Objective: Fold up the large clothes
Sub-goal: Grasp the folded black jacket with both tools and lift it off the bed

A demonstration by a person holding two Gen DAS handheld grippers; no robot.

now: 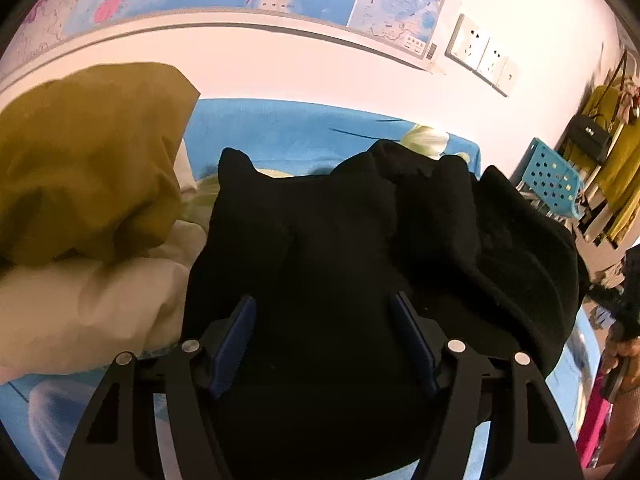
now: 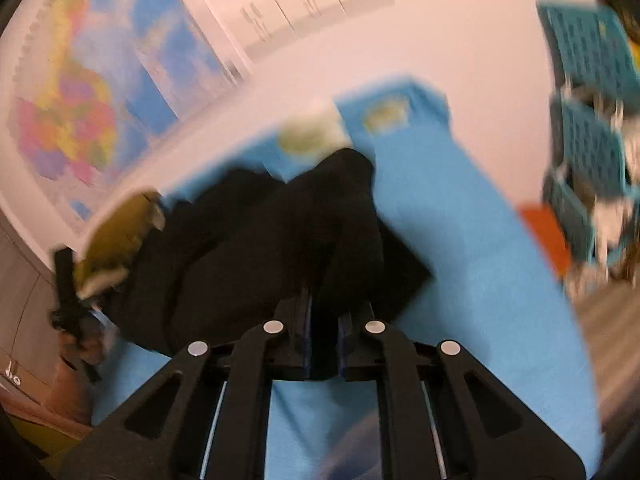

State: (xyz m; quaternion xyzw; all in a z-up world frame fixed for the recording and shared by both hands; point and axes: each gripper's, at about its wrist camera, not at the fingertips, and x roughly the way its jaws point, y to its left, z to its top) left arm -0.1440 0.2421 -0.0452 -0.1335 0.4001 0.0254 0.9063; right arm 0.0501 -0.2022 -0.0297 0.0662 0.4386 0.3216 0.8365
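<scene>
Lying bunched on the blue sheet (image 1: pixel 280 128) was the black garment (image 1: pixel 328 232) | left gripper (image 1: pixel 325 312) spread wide above it, pads clear | right gripper (image 2: pixel 325 312) pinched a fold of its edge | mustard cloth (image 1: pixel 88 160) beside it.

Left of the left gripper (image 1: pixel 324 344), an olive garment (image 1: pixel 88 160) and a cream one (image 1: pixel 92 304) pile up, blocking that side. Right of the right gripper (image 2: pixel 324 320), bare blue sheet (image 2: pixel 472 264) lies free.
</scene>
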